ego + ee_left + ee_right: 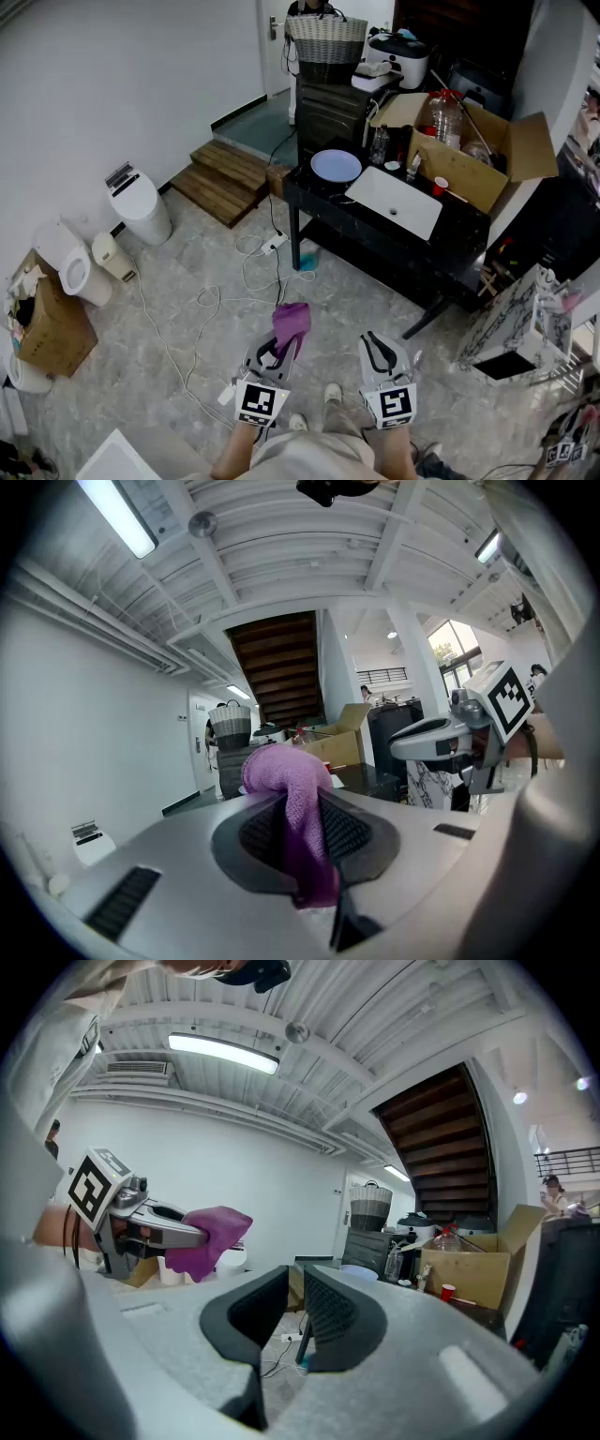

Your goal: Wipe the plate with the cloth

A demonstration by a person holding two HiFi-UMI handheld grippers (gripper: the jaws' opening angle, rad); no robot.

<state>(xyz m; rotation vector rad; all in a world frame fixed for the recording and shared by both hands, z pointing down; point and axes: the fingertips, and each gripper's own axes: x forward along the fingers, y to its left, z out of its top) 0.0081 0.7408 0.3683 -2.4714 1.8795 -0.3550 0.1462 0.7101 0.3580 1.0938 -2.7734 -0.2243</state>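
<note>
A light blue plate [336,166] lies on the near left corner of a black table [375,239], well ahead of me; it also shows small in the right gripper view as the plate [360,1270]. My left gripper [284,345] is held low in front of my body, shut on a purple cloth [292,322] that bunches over its fingertips. The left gripper view has the cloth [287,782] pinched between the pads of the left gripper [302,829]. Beside it, my right gripper [377,349] holds nothing, its jaws drawn together to a thin slit [298,1309]. Both grippers are far from the plate.
A white rectangular tray [395,202] lies beside the plate, with an open cardboard box [469,159] behind. Cables [246,281] trail over the floor between me and the table. Wooden steps [225,178], a white bin [141,202] and a marble-patterned box [511,328] stand around.
</note>
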